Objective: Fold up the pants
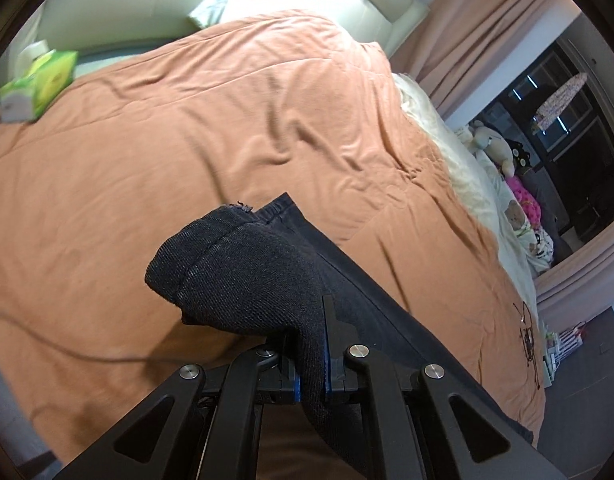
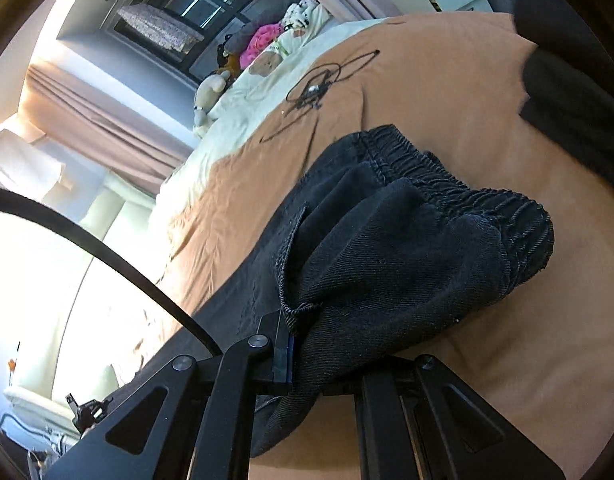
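Black denim pants [image 1: 243, 272] hang over an orange bedspread [image 1: 187, 140]. In the left wrist view my left gripper [image 1: 311, 360] is shut on the hem end of a leg, and the cloth bunches over the fingers. In the right wrist view my right gripper [image 2: 307, 360] is shut on the pants [image 2: 387, 248] near the elastic waistband [image 2: 467, 192], which droops to the right. The right-hand finger of that gripper is hidden under the cloth. The rest of the pants trails along the bed between the two grippers.
A green tissue box [image 1: 39, 84] sits on the bed at the far left. A black cable [image 2: 319, 84] lies on the bedspread [image 2: 447, 80]. Stuffed toys [image 1: 495, 144] and a cream blanket [image 1: 447, 148] line the bed's far side, by curtains and a dark window.
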### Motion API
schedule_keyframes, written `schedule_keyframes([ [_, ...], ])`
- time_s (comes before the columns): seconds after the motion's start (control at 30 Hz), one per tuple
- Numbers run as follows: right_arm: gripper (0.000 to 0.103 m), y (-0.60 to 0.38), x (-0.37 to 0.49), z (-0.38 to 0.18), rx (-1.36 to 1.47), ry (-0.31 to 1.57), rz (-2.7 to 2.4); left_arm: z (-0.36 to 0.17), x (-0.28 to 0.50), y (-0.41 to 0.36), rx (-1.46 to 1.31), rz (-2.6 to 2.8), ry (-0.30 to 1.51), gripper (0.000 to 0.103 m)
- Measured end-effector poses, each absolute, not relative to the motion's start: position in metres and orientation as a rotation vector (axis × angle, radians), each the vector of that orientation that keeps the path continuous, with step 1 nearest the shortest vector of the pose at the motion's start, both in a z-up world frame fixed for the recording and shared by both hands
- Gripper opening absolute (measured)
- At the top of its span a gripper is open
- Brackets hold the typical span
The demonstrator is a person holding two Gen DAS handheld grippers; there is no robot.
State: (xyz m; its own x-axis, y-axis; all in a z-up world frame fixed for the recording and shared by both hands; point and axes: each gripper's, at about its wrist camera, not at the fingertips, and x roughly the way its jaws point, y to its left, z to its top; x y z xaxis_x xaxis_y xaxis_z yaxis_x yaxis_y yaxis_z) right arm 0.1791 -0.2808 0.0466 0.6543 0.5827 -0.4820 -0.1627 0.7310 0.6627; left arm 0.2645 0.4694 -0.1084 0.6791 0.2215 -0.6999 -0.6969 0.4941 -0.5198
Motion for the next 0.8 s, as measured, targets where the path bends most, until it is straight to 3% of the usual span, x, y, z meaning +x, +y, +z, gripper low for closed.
schedule_keyframes([
  [0.5, 0.004, -0.292, 0.138, 0.073, 0.592, 0.758, 0.469, -0.096, 0.203, 0.481, -0.910, 0.595, 0.590, 0.007],
  [0.63, 0.005, -0.298, 0.137, 0.055, 0.630, 0.783, 0.472, -0.118, 0.201, 0.487, -0.933, 0.621, 0.639, 0.008],
  [0.77, 0.013, -0.301, 0.143, 0.019, 0.604, 0.899, 0.442, -0.164, 0.199, 0.489, -0.957, 0.693, 0.784, 0.013],
  [0.8, 0.023, -0.303, 0.143, 0.012, 0.580, 0.924, 0.427, -0.174, 0.196, 0.489, -0.961, 0.715, 0.818, 0.020],
])
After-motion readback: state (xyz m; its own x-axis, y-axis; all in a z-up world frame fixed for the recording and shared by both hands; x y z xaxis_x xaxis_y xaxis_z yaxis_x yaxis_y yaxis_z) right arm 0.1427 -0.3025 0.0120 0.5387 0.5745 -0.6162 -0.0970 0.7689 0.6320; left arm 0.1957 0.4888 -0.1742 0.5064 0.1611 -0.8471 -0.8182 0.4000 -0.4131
